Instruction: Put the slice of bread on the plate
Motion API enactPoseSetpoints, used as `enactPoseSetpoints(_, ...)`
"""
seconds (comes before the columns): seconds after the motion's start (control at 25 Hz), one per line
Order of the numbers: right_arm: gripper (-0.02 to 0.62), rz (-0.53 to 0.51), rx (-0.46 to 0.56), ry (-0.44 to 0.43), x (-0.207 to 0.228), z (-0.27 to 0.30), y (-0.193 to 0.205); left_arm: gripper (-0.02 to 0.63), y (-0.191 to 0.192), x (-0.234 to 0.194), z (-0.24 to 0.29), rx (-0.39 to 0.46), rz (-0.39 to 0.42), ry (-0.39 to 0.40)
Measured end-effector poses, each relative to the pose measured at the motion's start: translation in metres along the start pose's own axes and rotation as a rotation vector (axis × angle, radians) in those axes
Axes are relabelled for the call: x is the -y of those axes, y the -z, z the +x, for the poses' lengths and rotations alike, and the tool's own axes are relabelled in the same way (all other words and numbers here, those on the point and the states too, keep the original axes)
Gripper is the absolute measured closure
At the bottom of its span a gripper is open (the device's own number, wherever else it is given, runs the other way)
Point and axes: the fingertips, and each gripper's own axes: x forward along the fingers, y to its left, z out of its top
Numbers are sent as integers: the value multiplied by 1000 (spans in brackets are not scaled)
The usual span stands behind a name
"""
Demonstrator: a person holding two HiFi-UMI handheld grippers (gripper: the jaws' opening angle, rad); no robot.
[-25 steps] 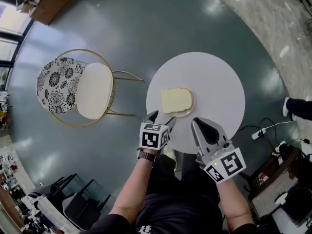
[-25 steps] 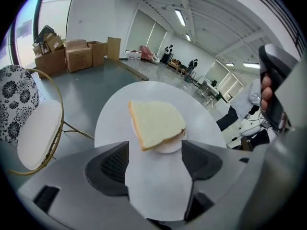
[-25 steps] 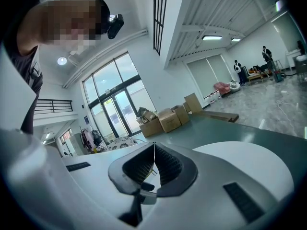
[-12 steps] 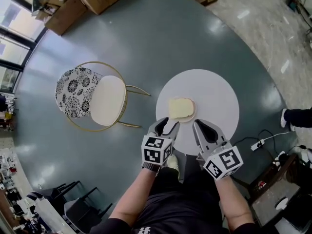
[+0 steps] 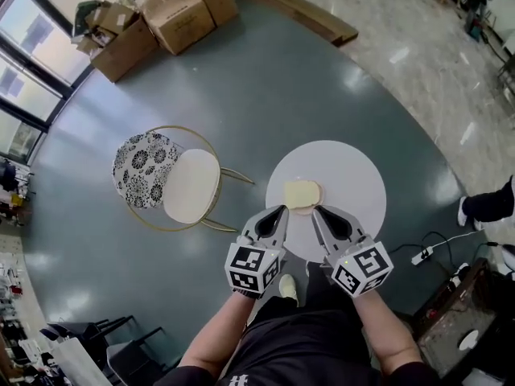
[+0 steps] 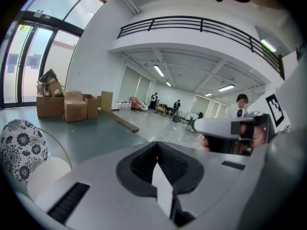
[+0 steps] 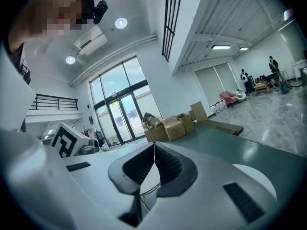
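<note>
Both grippers have come up and away from the tabletop since a second ago, and the left one's jaws, wide apart back then, have snapped together.

Closest to the camera, the person's forearms reach out with the marker cubes facing up. The left gripper (image 5: 281,211) has its jaws fully closed with nothing in them, and its own view (image 6: 157,146) shows the ribbed pads meeting tip to tip. The right gripper (image 5: 316,211) is the same story: pads pressed together at the tip, nothing held (image 7: 154,146).

Just beyond the two tips, and squarely between them, lies the slice of bread (image 5: 300,191). It sits flat on the plate (image 5: 310,208), its longer side running across the view from left to right. Neither hand has the edge here, as both tips look about equally near it. The bread lies ahead of them and well below.

The plate rests on the near-left part of the round white table (image 5: 354,175). By the look of it the job is done and no further grasp is called for.

Further left stands the gold-framed chair (image 5: 189,185), and at the far end cardboard boxes (image 5: 173,14) are stacked by the windows.
</note>
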Motion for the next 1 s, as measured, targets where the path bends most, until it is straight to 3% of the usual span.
enactPoseSetpoints(0.28,589,-75,53,-20,-26,-14,-37,600,-55,46,-48,172,75,56)
enactPoseSetpoints(0.6,589,-178,108,-52,-70,-30,-76,600,-119,78,-104,379,167,59)
enactPoseSetpoints(1.0,591,-256,135,-31,-101,-50,-92,600,-122,97,-133,411,170,92)
